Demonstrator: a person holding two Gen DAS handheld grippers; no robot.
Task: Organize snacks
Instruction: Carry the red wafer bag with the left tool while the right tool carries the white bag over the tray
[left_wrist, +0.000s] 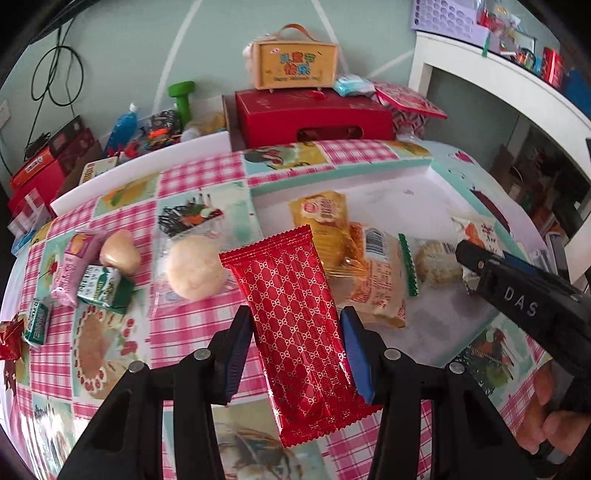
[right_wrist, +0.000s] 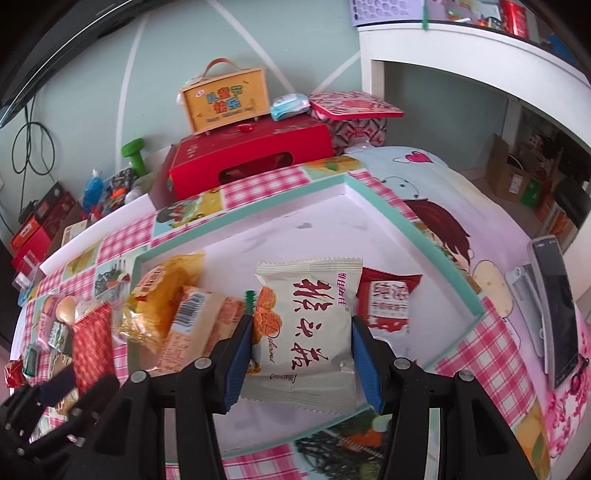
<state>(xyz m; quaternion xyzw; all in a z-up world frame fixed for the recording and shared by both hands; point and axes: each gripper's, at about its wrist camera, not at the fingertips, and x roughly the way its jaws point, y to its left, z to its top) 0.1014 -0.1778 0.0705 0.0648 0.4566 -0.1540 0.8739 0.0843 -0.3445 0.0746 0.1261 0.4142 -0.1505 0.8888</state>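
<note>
My left gripper (left_wrist: 295, 325) is shut on a shiny red patterned snack packet (left_wrist: 291, 325) and holds it above the checked tablecloth, just left of the white tray (left_wrist: 406, 184). My right gripper (right_wrist: 301, 334) is shut on a white packet with red characters (right_wrist: 314, 325), low over the tray floor (right_wrist: 295, 229). In the tray lie a yellow packet (right_wrist: 159, 295), a beige barcode packet (right_wrist: 192, 328) and a red-and-white packet (right_wrist: 389, 302). The right gripper's body (left_wrist: 517, 291) shows in the left view.
Loose snacks lie left of the tray: a round pale bun (left_wrist: 192, 267), a pink packet (left_wrist: 70, 266), green packets (left_wrist: 103, 288). A red box (left_wrist: 314, 118) and orange case (left_wrist: 295, 62) stand behind. A phone (right_wrist: 557, 306) lies at the right.
</note>
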